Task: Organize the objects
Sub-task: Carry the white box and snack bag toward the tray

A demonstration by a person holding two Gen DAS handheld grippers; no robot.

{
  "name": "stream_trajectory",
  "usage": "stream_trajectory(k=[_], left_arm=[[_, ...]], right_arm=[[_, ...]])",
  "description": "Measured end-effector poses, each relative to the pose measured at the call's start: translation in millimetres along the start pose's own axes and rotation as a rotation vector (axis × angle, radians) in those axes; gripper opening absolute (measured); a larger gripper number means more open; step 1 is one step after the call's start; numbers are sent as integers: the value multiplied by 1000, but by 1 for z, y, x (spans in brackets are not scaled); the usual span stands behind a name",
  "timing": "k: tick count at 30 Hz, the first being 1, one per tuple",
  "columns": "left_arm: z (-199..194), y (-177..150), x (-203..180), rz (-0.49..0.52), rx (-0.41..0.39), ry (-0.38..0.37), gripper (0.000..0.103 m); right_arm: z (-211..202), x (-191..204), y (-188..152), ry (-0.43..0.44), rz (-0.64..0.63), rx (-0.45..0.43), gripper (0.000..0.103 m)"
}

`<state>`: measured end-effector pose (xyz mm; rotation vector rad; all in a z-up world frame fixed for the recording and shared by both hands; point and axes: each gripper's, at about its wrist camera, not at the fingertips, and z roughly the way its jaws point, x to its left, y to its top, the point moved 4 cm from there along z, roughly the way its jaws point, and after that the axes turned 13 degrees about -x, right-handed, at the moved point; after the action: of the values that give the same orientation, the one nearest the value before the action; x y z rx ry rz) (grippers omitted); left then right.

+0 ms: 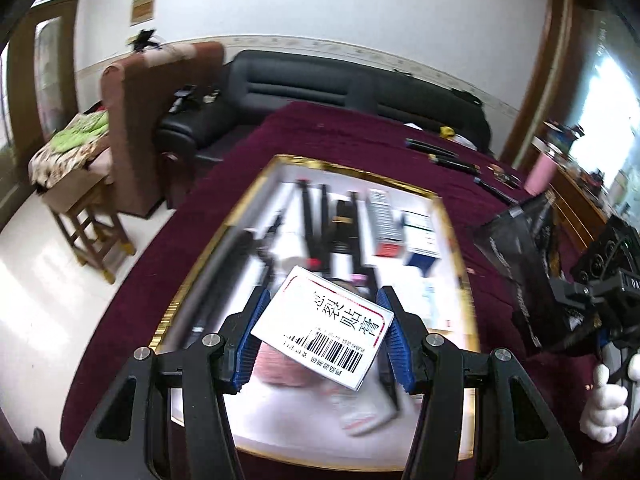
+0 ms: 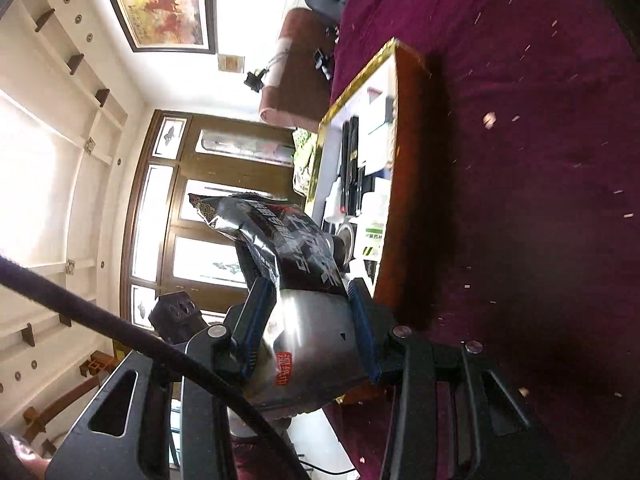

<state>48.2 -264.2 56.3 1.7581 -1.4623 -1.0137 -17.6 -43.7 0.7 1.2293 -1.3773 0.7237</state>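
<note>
Between the blue ribbed fingers of the left gripper [image 1: 322, 336], a small white box [image 1: 322, 327] with a red border, black Chinese lettering and a barcode is being pinched by its two short sides, tilted so one corner is dipping toward the camera. Directly beyond and below the fingertips, a gold-rimmed tray [image 1: 459, 240] is lying on a maroon tablecloth [image 1: 248, 148], its white floor crowded with dark pens, a slim striped carton and other small packs, all smeared by motion blur. Off to this gripper's right, the right gripper [image 2: 310, 330] is clamping a glossy black and silver foil pouch [image 2: 296, 280] across its lower silver part, with the printed black upper part sticking out past the fingertips; in its own rolled view the tray's brown outer wall is lying just beyond the pouch. A black sofa [image 1: 304, 88] is standing well beyond the table. The box is looking light and stiff, though its thin card walls would probably dent under hard squeezing, so holding it across the narrow sides near the middle seems right. The pouch is looking soft, slick and crinkly, likely to slide or buckle, so a grip on the flat sealed end seems safer than one on the puffed body.
</note>
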Motion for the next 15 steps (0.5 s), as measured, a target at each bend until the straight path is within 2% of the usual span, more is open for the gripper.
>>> stream_trajectory(k=[5, 15], left_arm=[[10, -4, 28, -50, 9, 36, 49], [28, -17, 47, -35, 49, 64, 49]], right_arm=[[8, 0, 1, -41, 2, 8, 40], [19, 8, 8, -107, -43, 19, 40]])
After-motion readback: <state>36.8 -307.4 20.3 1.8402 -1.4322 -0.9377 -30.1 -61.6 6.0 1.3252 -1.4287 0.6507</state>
